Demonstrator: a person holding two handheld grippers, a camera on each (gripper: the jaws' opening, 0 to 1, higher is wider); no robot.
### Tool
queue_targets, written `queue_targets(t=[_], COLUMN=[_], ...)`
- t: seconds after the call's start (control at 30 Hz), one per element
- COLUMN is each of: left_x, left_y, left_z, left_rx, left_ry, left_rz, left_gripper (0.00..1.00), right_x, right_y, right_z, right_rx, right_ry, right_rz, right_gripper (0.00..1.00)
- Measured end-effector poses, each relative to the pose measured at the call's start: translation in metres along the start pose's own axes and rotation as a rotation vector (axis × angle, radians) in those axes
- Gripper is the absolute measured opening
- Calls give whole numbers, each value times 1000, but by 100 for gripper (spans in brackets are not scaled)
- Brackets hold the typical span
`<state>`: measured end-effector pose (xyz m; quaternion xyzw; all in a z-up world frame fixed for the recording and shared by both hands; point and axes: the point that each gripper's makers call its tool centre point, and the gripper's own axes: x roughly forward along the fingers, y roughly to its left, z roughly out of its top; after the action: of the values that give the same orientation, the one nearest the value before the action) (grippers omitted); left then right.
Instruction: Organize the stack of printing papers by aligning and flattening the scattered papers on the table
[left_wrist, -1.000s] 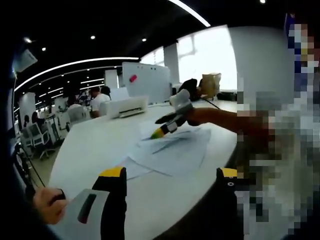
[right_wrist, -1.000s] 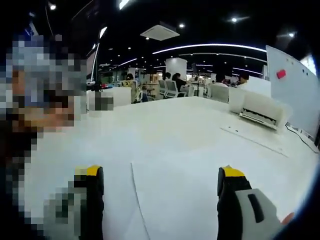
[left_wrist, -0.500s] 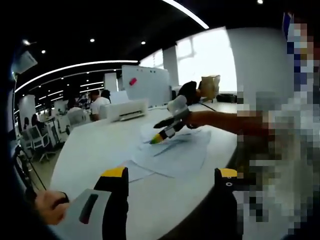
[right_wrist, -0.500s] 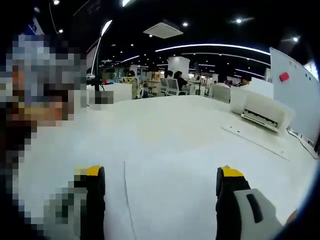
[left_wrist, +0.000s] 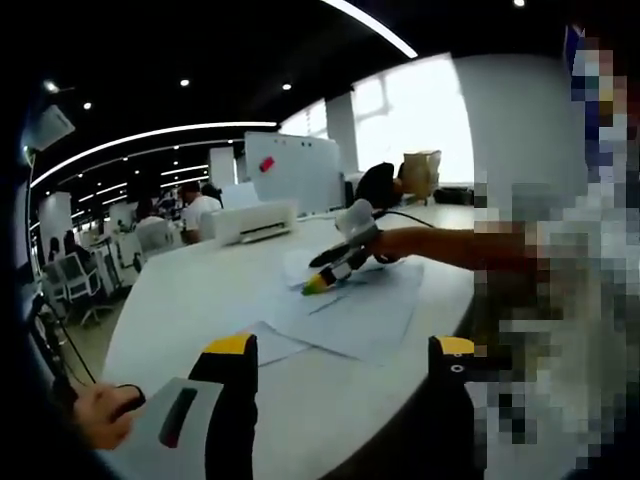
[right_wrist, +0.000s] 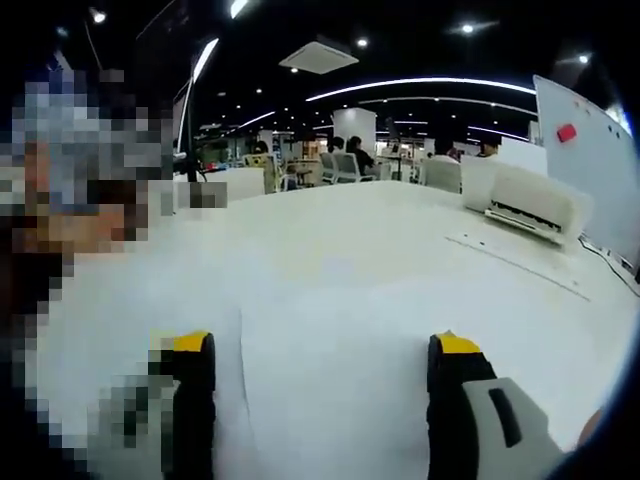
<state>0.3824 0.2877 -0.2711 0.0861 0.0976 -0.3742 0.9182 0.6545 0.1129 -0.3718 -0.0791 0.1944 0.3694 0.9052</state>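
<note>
Several white printing papers (left_wrist: 350, 315) lie loosely overlapped on the white table (left_wrist: 200, 290), ahead of my left gripper (left_wrist: 341, 347), which is open and holds nothing. My right gripper (left_wrist: 318, 283) reaches in from the right on an outstretched arm, its tip low over the far part of the papers. In the right gripper view, my right gripper (right_wrist: 320, 345) is open with a paper sheet (right_wrist: 330, 400) lying flat under and between its jaws; the sheet's left edge runs just inside the left jaw. I cannot tell whether it touches the paper.
A white printer (left_wrist: 255, 218) (right_wrist: 535, 200) stands at the table's far side, and behind it a whiteboard (left_wrist: 295, 165) (right_wrist: 590, 150) carries a red magnet. Office chairs (left_wrist: 75, 275) and people sit at desks beyond. The table edge (left_wrist: 440, 330) curves close to my left gripper.
My right gripper has moved forward and lower over the papers; the sheet's edge in its view has slid left and the sheet now spans the gap between the jaws. Both stay open.
</note>
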Motion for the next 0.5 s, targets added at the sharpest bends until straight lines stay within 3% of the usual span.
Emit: queue_targets(t=[0.2, 0.33, 0.5], left_x=[-1, -1, -1], left_y=[0, 0, 0], left_z=[0, 0, 0], left_rx=[-1, -1, 0], left_ry=[2, 2, 1], left_rz=[5, 6, 5], left_gripper=[72, 72, 71], right_x=[1, 0, -2], right_y=[0, 3, 8], right_z=[1, 2, 4], right_rx=[0, -13, -37], right_ry=[-9, -20, -20], right_rz=[28, 40, 48], right_gripper=[60, 56, 40])
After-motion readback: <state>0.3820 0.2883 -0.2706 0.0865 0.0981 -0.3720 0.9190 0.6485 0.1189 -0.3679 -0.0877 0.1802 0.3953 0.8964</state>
